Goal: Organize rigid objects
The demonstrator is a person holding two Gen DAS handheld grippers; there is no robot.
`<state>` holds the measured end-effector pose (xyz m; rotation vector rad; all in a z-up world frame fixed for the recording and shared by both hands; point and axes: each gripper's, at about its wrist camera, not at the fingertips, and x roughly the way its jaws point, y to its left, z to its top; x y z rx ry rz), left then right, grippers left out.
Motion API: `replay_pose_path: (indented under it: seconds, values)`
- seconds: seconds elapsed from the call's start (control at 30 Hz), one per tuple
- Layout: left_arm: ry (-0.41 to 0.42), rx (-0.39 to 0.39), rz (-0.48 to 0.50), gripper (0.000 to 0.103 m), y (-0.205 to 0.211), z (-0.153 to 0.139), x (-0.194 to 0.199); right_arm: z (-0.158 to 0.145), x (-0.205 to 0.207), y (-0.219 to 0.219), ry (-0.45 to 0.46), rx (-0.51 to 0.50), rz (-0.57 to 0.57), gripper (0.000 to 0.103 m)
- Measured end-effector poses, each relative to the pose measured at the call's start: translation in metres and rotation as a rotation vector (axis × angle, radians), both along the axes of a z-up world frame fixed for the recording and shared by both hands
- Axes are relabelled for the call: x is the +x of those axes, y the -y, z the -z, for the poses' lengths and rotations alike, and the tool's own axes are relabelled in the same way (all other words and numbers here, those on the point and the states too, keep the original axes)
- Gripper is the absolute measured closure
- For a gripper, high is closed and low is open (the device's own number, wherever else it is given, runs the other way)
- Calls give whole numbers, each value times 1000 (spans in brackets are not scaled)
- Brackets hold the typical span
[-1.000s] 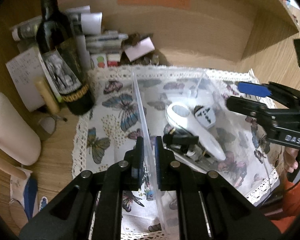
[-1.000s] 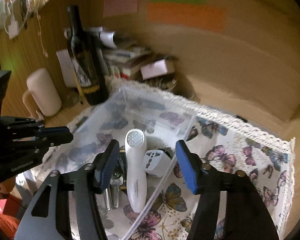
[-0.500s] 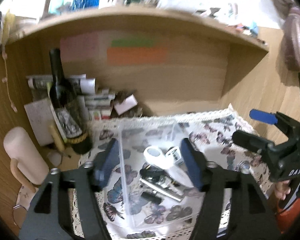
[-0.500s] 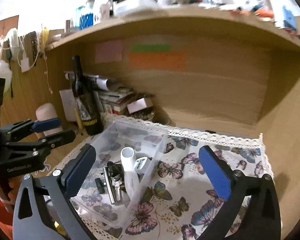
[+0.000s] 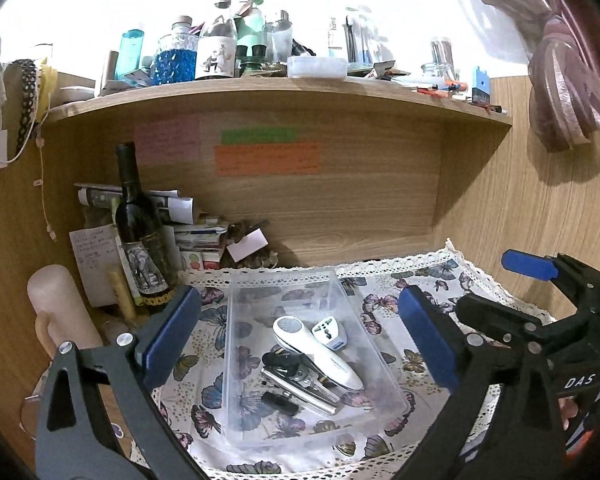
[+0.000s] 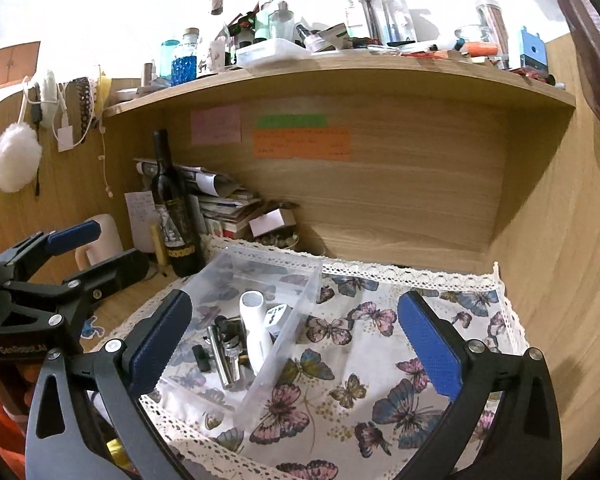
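A clear plastic bin (image 5: 236,412) sits on the butterfly cloth (image 5: 384,308). In it lie a white handheld device (image 5: 320,354), a white plug adapter (image 5: 331,332), a metal corkscrew-like tool (image 5: 300,386) and a small black piece (image 5: 279,402). My left gripper (image 5: 298,338) is open and empty, held back above the bin. My right gripper (image 6: 294,338) is open and empty, over the bin's right wall (image 6: 284,344). The device (image 6: 256,328) and adapter (image 6: 277,316) also show in the right wrist view.
A dark wine bottle (image 5: 140,236) stands left of the cloth beside stacked papers (image 5: 196,232) and a pale pink mug (image 5: 56,312). The wooden shelf (image 5: 280,92) above holds several bottles. Wooden walls (image 6: 560,240) close the right side.
My left gripper let go of the bin's left wall and opened wide. Both grippers pulled back and up, away from the bin, and the right one opened wider.
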<state>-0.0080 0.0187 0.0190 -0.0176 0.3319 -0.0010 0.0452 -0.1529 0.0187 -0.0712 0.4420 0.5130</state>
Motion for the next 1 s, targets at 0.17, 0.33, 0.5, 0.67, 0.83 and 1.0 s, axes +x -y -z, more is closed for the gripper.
replay_pose_path:
  seconds: [0.17, 0.33, 0.5, 0.67, 0.83, 1.0]
  values:
    - [5, -8, -1, 2, 1, 2, -2, 0, -5, 5, 1, 12, 4, 0]
    - [10, -9, -3, 2, 0, 2, -3, 0, -7, 5, 9, 11, 5, 0]
    - [12, -12, -5, 2, 0, 1, -3, 0, -7, 4, 9, 14, 7, 0]
    - [9, -14, -3, 2, 0, 1, -3, -1, -7, 3, 11, 16, 7, 0]
    - [12, -17, -3, 2, -1, 1, -3, -2, -9, 1, 18, 13, 6, 0]
    - [9, -16, -7, 1, -1, 1, -3, -4, -10, 1, 23, 11, 8, 0]
